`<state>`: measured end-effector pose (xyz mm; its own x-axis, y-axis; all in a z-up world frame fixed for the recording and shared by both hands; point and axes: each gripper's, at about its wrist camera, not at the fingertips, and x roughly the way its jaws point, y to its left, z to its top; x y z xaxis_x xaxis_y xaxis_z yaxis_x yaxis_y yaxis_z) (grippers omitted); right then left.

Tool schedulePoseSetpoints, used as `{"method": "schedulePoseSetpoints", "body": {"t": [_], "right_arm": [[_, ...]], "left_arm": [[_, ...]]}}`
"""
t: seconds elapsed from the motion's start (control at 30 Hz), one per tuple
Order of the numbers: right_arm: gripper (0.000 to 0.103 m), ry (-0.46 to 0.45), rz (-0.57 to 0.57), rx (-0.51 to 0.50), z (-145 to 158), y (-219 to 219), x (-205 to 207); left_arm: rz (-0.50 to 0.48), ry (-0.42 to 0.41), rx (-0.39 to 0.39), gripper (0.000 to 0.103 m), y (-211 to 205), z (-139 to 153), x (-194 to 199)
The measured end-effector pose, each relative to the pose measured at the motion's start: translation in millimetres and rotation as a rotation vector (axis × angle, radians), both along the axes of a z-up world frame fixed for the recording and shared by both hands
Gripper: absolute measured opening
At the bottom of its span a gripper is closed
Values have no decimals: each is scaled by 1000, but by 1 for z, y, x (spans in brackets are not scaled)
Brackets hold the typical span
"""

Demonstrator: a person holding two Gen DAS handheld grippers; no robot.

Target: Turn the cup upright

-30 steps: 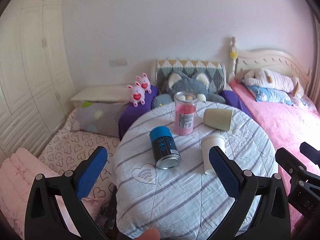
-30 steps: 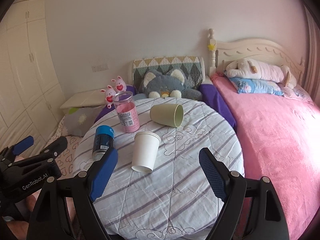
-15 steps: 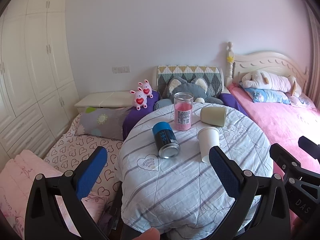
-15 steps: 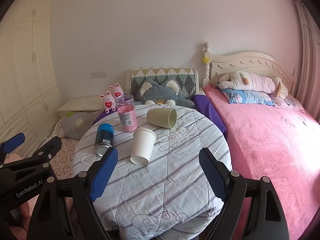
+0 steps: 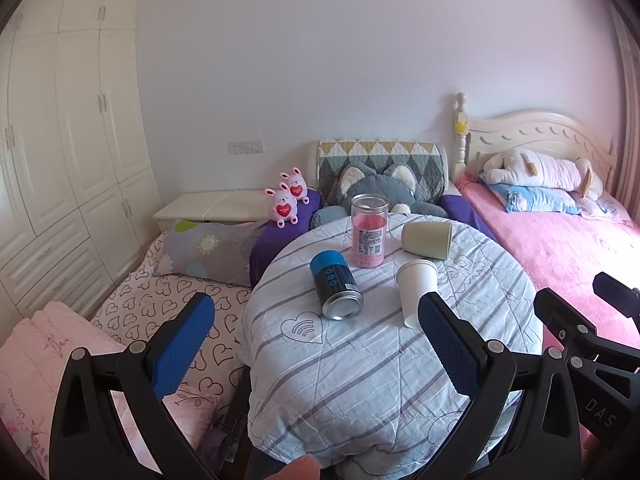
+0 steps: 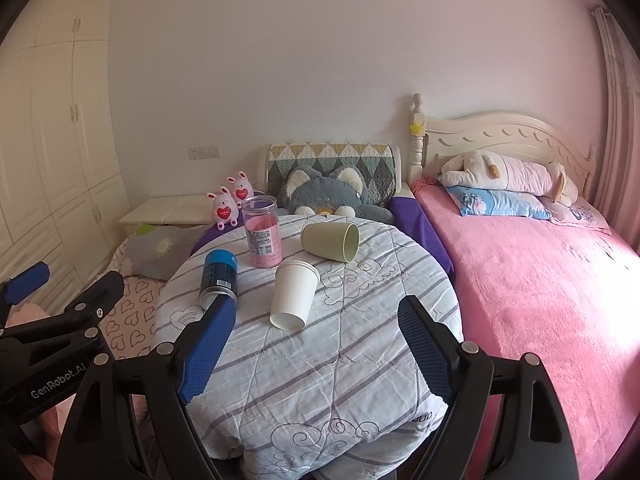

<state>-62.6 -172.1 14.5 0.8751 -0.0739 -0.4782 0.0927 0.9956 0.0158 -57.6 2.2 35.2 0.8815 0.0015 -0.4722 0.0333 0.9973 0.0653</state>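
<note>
Both the left gripper point(image 5: 316, 320) and right gripper point(image 6: 316, 322) gape empty; the tipped green cup point(image 6: 330, 241), seemingly light rigid plastic, suits a mid-wall grasp.

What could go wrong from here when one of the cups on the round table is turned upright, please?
1. The white cup and green cup both lie on their sides on a soft, wrinkled cloth; either could roll or stand crooked.
2. The blue can and pink jar sit close by; a sweeping hand-held gripper could knock them.
3. Both the left hand-held gripper and right hand-held gripper are open and well back, so a hasty reach may crush the thin white cup.
</note>
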Motion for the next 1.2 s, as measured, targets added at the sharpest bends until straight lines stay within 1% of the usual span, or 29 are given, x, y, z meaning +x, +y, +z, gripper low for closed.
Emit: {"method": "schedulePoseSetpoints", "body": {"t": [0.4, 0.67, 0.87, 1.2], "right_arm": [[85, 7, 2, 3, -1, 1, -3], [84, 16, 4, 7, -2, 0, -3], [84, 23, 0, 14, -5, -3, -2], [84, 24, 1, 15, -5, -3, -2]], "left_arm": [[-3, 28, 3, 103, 3, 7, -3], [-11, 79, -14, 103, 5, 3, 4], [-20, 88, -25, 103, 5, 1, 3], [-12, 81, -8, 103, 3, 0, 1]]}}
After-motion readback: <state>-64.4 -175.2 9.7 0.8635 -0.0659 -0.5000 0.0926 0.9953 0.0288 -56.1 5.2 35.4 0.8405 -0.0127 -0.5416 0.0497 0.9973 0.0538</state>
